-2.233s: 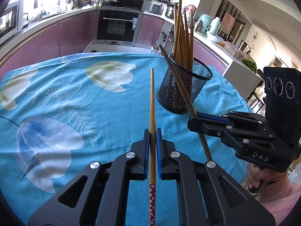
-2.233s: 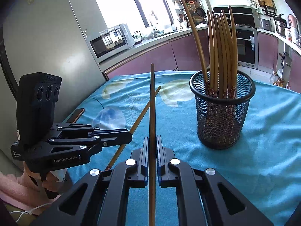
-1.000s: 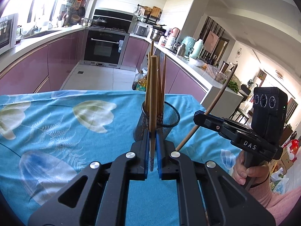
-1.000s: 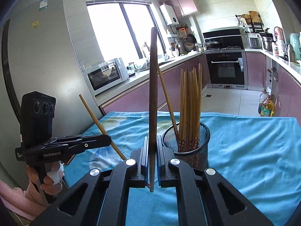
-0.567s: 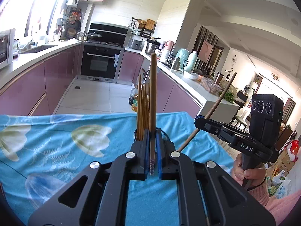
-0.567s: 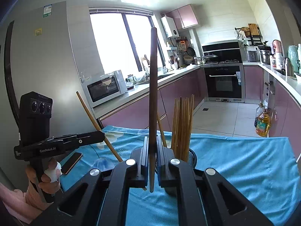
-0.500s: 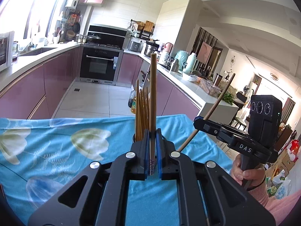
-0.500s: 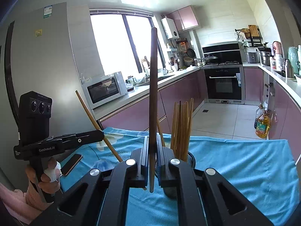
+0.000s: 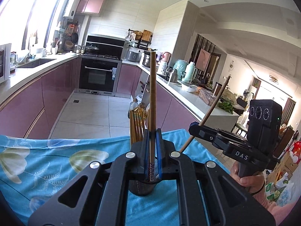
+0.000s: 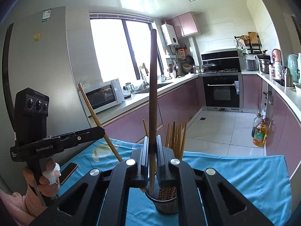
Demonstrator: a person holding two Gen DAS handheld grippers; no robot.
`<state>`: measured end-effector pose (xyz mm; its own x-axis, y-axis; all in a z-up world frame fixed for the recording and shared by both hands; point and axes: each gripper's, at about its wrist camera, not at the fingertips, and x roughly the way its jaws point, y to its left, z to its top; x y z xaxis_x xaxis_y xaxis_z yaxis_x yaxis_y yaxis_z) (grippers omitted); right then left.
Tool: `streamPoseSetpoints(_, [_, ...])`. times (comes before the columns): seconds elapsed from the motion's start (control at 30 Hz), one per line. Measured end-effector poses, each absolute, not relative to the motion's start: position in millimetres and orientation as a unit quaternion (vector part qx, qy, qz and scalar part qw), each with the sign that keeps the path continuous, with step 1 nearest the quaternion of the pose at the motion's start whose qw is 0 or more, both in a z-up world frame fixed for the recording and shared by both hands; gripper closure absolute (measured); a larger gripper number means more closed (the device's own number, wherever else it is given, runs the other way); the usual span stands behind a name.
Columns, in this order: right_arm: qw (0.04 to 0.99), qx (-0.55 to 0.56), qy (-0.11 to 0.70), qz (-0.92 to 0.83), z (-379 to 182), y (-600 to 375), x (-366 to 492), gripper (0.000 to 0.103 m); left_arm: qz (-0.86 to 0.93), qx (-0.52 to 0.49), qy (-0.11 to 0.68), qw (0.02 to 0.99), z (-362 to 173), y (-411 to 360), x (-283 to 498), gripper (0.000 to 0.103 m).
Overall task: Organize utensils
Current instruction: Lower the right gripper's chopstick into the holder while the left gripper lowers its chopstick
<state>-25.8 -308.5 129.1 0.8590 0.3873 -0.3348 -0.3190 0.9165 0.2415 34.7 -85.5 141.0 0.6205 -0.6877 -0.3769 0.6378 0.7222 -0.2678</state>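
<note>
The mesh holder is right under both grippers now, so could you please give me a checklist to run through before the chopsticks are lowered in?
1. Left gripper shut on its chopstick: ok.
2. Right gripper shut on its darker chopstick: ok.
3. Both sticks roughly upright: ok.
4. Mesh holder standing upright on the blue tablecloth: ok.
5. Lower tips over the holder's opening: cannot tell, fingers hide them.
6. Phone away from the holder: ok.
</note>
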Motion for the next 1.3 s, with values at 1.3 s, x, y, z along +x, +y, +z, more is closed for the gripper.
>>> streamPoseSetpoints(1.3, [0.947,0.074,0.266,0.165,89,-297,5,0.097,-0.355,0.01,0.301,0.885,89,-140,61,0.095])
